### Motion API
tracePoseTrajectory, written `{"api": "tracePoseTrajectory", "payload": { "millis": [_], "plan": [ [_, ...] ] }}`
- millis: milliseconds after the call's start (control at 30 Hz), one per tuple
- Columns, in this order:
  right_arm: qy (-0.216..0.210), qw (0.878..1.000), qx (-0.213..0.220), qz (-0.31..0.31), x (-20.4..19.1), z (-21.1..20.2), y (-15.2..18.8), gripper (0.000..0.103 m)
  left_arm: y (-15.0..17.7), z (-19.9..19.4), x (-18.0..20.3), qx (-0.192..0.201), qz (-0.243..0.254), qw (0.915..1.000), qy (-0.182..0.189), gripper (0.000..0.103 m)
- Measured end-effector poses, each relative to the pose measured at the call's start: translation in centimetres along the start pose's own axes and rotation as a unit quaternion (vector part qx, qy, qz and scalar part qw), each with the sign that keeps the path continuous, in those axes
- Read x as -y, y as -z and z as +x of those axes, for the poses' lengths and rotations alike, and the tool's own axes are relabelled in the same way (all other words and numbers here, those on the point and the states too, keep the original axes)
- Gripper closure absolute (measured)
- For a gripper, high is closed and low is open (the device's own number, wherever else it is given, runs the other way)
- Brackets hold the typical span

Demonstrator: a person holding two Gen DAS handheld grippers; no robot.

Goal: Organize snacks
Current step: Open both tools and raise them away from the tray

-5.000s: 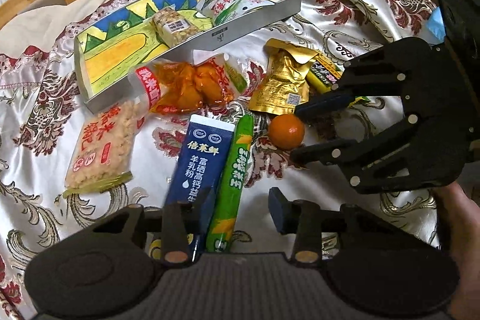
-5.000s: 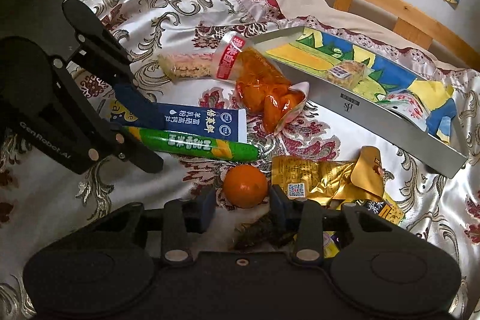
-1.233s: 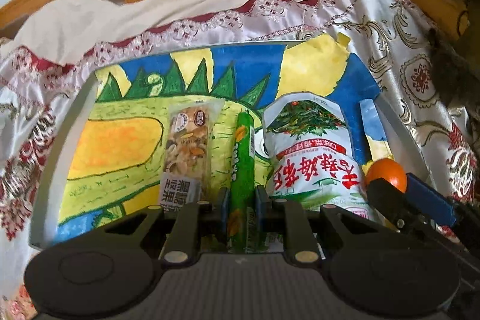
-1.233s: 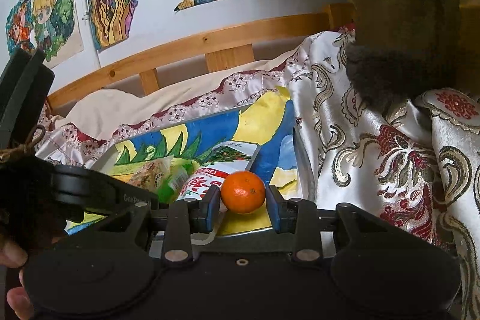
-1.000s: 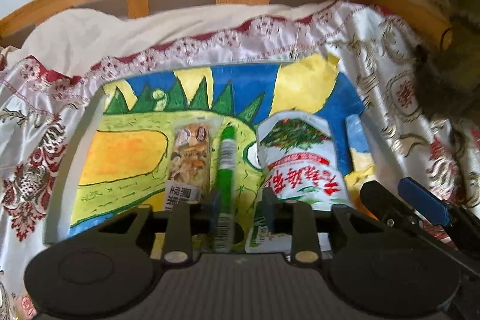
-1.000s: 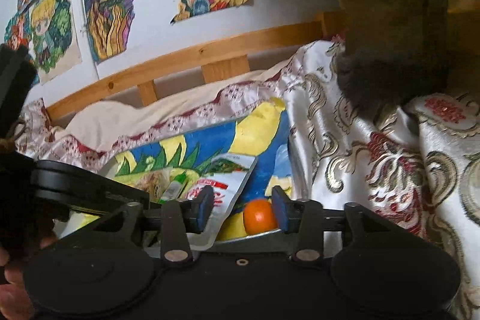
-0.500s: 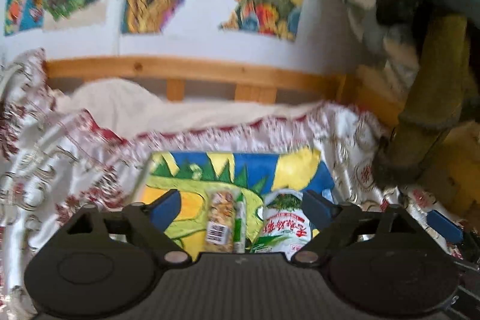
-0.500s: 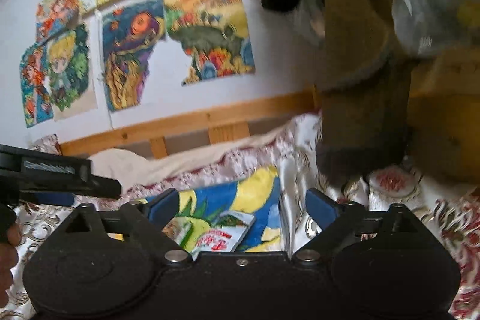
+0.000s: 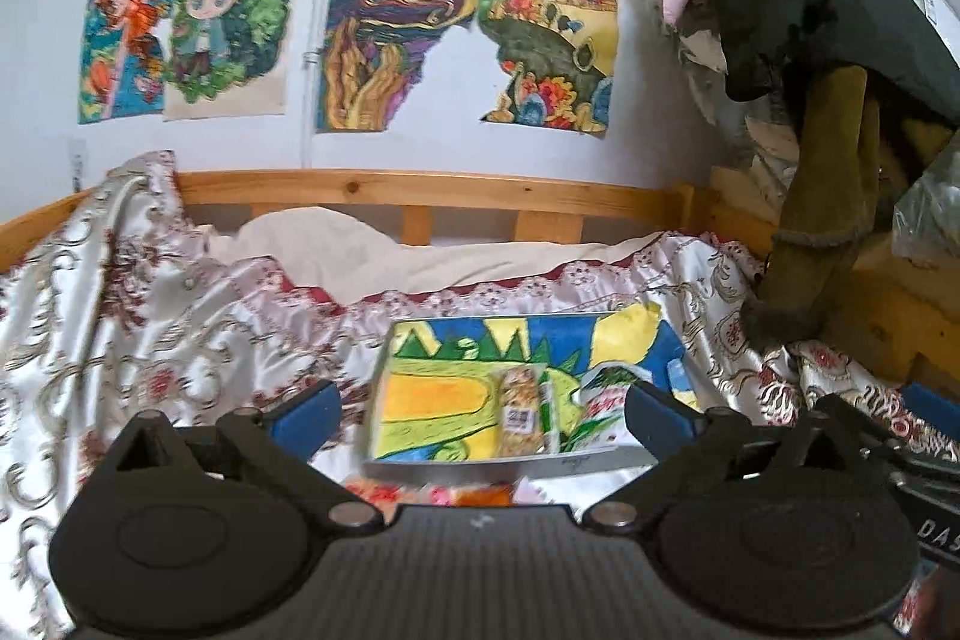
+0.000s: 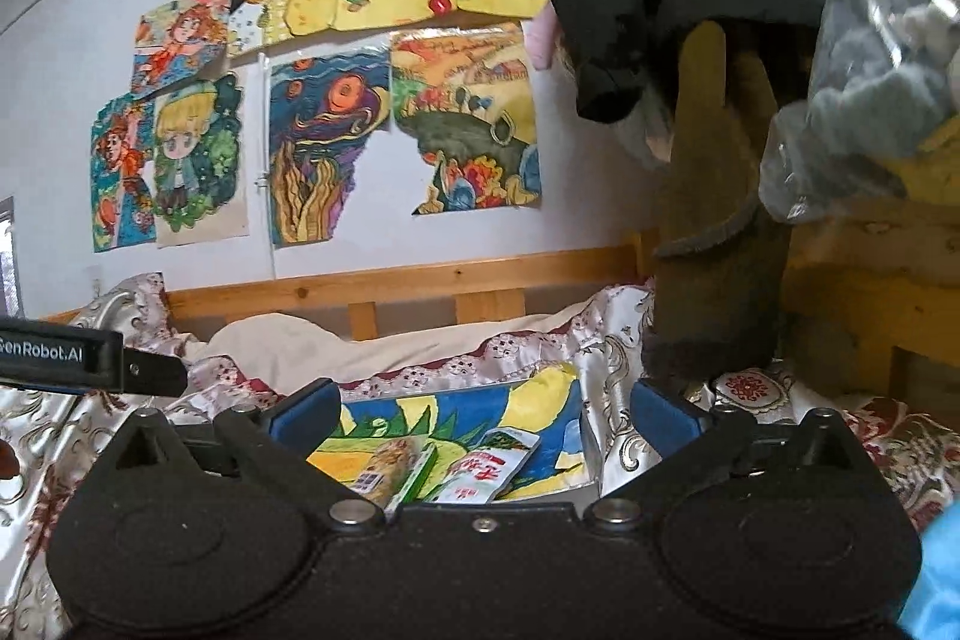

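A shallow tray (image 9: 480, 462) lined with a bright drawing lies on the bed. In it lie a nut bar (image 9: 519, 409), a green stick snack (image 9: 546, 412) and a white-and-green packet (image 9: 600, 403). My left gripper (image 9: 480, 415) hangs above and back from the tray, jaws opening wide, nothing between the pads. In the right wrist view the tray (image 10: 564, 466) holds the nut bar (image 10: 384, 463), green stick (image 10: 417, 478) and packet (image 10: 486, 466). My right gripper (image 10: 483, 412) is likewise opening wide and holds nothing. The orange is hidden.
An orange-red snack bag (image 9: 432, 493) lies just in front of the tray. A wooden bed rail (image 9: 420, 190) and a wall of drawings stand behind. Dark and brown garments (image 9: 822, 160) hang at the right. A patterned satin bedspread (image 9: 120, 328) covers the bed.
The left gripper let go of the green stick and the right let go of the orange, both into the tray. Both opened wide and drew back and up.
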State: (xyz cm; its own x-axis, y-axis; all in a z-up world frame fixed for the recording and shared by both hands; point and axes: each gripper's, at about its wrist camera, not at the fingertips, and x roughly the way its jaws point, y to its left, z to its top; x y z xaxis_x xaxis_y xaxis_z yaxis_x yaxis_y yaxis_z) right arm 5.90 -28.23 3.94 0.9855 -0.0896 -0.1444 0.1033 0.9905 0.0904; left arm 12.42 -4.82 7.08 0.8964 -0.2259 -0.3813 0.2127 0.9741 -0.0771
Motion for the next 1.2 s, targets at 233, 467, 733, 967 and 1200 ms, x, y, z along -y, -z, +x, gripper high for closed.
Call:
{"api": "tracePoseTrajectory", "payload": {
  "millis": [233, 467, 733, 967, 1200],
  "plan": [
    [-0.002, 0.999, 0.01, -0.041, -1.7, -4.4, 0.8, 0.001, 2.7, -4.2, -1.4, -0.022, 0.023, 0.9994, -0.013, 0.0],
    [0.012, 0.998, 0.003, -0.056, -2.7, -7.6, 1.8, 0.001, 5.0, -7.4, -2.6, -0.024, 0.015, 0.9996, 0.005, 0.0],
    [0.013, 0.998, -0.027, -0.059, -3.8, -10.4, 3.7, 0.001, 8.3, -9.4, -3.3, -0.031, 0.009, 0.999, -0.032, 0.0],
    [0.002, 0.997, -0.056, -0.061, -4.7, -11.4, 4.7, 0.001, 9.4, -9.9, -3.3, -0.057, 0.018, 0.9973, -0.042, 0.0],
    [-0.008, 0.994, -0.089, -0.065, -5.4, -11.2, 5.5, 0.001, 10.6, -9.5, -5.0, -0.111, -0.032, 0.9923, -0.044, 0.0]
  ]
}}
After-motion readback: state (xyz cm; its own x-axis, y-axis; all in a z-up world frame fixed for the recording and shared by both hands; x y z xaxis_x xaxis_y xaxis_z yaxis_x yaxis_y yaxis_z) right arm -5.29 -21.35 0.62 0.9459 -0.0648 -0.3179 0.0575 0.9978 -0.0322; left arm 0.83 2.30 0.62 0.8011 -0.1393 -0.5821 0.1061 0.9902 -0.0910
